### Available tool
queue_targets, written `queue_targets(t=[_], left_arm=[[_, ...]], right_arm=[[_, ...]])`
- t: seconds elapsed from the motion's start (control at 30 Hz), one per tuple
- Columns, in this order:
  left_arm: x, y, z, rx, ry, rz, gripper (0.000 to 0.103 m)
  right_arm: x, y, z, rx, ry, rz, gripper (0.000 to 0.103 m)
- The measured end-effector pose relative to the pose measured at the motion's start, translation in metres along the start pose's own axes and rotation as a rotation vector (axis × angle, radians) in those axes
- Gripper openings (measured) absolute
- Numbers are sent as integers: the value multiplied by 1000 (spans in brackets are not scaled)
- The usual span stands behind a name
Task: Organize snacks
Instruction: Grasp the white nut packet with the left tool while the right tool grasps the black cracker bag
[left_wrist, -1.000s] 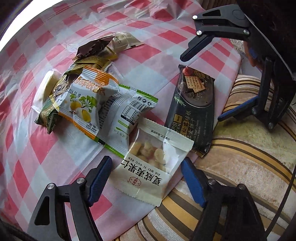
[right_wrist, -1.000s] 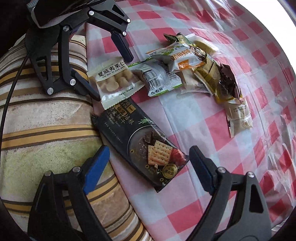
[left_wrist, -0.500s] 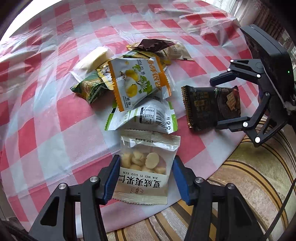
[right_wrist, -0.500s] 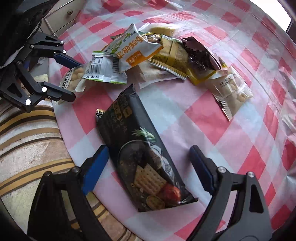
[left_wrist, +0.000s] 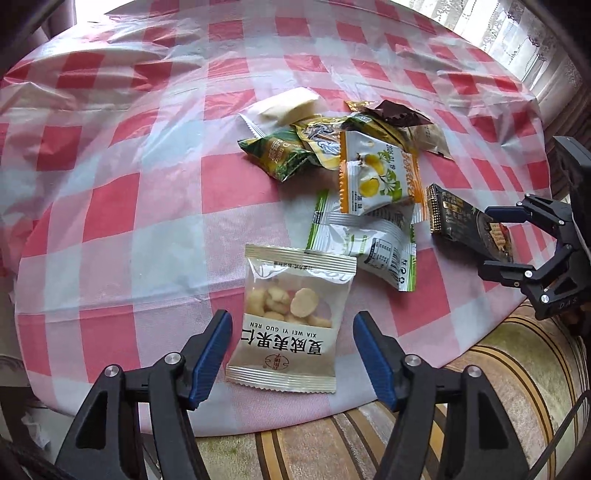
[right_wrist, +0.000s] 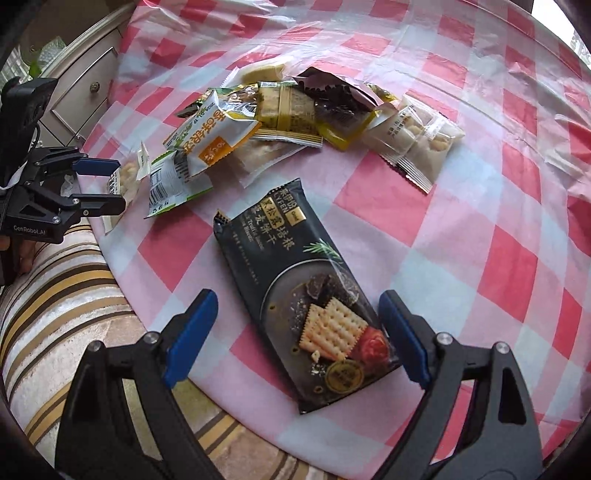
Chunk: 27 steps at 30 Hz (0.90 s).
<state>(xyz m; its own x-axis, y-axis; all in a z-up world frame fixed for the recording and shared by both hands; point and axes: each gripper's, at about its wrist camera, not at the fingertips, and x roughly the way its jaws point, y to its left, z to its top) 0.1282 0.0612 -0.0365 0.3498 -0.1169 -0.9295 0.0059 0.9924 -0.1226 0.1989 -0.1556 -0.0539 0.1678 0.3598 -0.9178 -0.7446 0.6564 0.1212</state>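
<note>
The left gripper (left_wrist: 291, 354) is seen at the 6 o'clock edge of its own view, pointing steeply down at the table. Its jaws are opening, and the clear nut packet (left_wrist: 290, 321) lies between the blue pads without being pressed; a gap is seen on each side of it. The packet is flat on the checked tablecloth (left_wrist: 122, 206), close to the table edge.

The right gripper (right_wrist: 297, 336) is held wide apart as well. The lower end of the black cracker pack (right_wrist: 306, 291) lies between its fingers, and neither pad is touching it. This pack is placed slantwise, with its top end toward 11 o'clock.

In the left view, the white and green packet (left_wrist: 373, 240) is found at 1 o'clock from the nut packet, partly under the orange-edged packet (left_wrist: 376, 177). Further toward 12 o'clock a heap of green, yellow and brown wrappers (left_wrist: 332, 136) is piled, and a pale packet (left_wrist: 284, 107) is seen at its far side. The cracker pack and the right gripper are seen at 3 o'clock of this view.

In the right view, two clear packets (right_wrist: 417, 140) with pale pieces are seen at 1 o'clock from the cracker pack, just beside the heap. The left gripper is seen at 9 o'clock. A striped cushion (right_wrist: 55, 295) is found below the table edge, at 8 o'clock.
</note>
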Motion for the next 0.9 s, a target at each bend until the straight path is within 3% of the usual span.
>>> queue_targets(t=[0.23,0.3,0.4,0.63,0.9], left_arm=[[6,-3,1,26,18,38,69],[9,-9,1,44,23,63,67],[7,-13,0,53,18,91,54],[11,-15,2,29,21,76,50],[-13,-10,-15,-18,-17,74,49]], right_arm=[[11,14,6,-55,10,-78,88],[10,15,5,-50,7,-113,75],[6,11,3,-18,-1,-106,66],[-1,10,-4,19,-2,-100,60],[-16,-1,-16,102,-29,-76,58]])
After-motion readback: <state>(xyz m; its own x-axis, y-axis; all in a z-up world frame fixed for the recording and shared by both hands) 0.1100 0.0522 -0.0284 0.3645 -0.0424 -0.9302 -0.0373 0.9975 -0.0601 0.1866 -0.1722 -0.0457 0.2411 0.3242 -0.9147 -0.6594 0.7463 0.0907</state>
